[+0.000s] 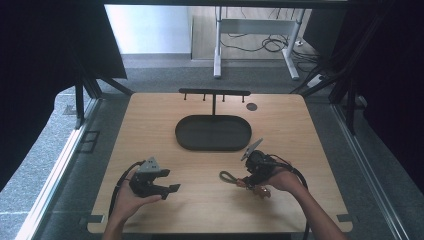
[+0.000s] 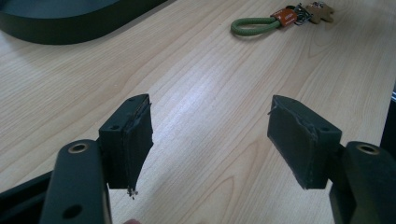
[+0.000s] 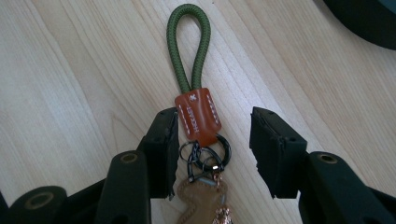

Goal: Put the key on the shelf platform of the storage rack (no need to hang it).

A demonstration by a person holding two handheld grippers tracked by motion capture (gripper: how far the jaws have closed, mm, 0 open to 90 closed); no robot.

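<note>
A keychain (image 1: 228,176) lies on the wooden table: a green cord loop (image 3: 189,46), an orange leather tab (image 3: 198,114), dark rings and a tan leather charm. My right gripper (image 3: 215,140) stands over it with the tab and rings between its jaws. One pad sits right against the tab, while the other stands well apart from it, so nothing is clamped. In the high view the right gripper (image 1: 246,181) is at the front right. My left gripper (image 1: 170,181) rests at the front left, open and empty (image 2: 210,144), with the keychain (image 2: 254,25) farther off.
A dark oval tray (image 1: 185,135) sits at the table's middle, behind both grippers. A black T-shaped rack with hooks (image 1: 215,92) rises behind it, and a small dark disc (image 1: 251,106) lies beside that. The tray's rim (image 3: 369,18) is near the right gripper.
</note>
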